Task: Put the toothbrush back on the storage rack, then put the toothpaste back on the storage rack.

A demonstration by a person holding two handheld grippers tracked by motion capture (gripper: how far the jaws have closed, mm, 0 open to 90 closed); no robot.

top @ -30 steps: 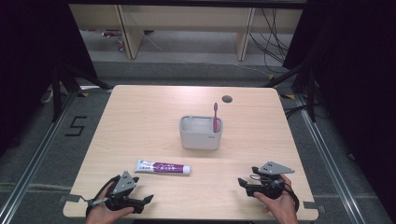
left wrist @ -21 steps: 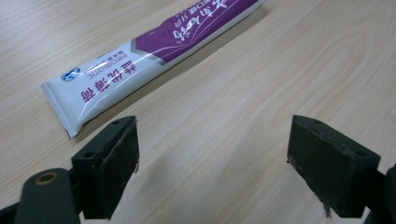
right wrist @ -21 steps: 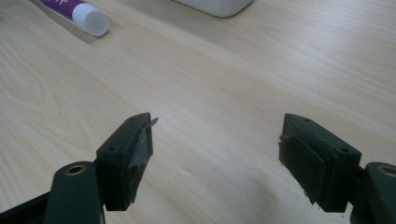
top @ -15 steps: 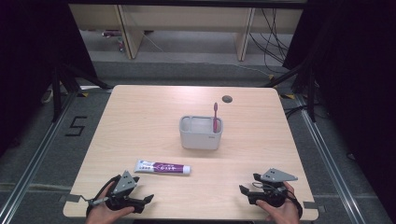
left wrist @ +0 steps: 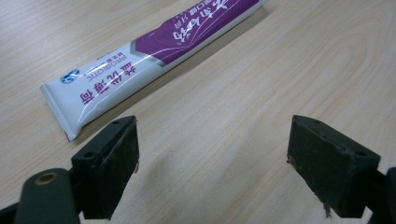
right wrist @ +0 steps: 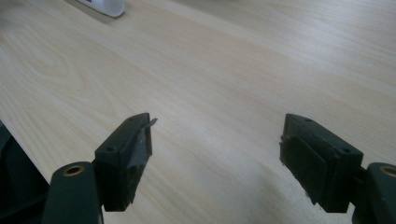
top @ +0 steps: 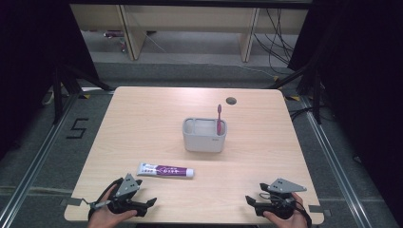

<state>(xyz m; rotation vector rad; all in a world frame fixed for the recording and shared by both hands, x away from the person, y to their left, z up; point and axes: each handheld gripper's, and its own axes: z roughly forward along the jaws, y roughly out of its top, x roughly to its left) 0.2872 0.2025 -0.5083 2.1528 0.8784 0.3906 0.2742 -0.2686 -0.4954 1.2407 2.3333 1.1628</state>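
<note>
The left gripper [top: 147, 203] is resting released near the toothpaste tube [top: 166, 169], jaws spread wide. The right gripper [top: 251, 203] is sitting released on bare wooden table [top: 142, 123], well apart.

The toothpaste tube [top: 165, 169] lies just ahead of the left gripper [top: 148, 203]; the grey holder [top: 204, 140] with a toothbrush [top: 219, 118] stands farther ahead, well apart

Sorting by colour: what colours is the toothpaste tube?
White with a purple panel; the toothpaste tube shows best in the left gripper view.
</note>
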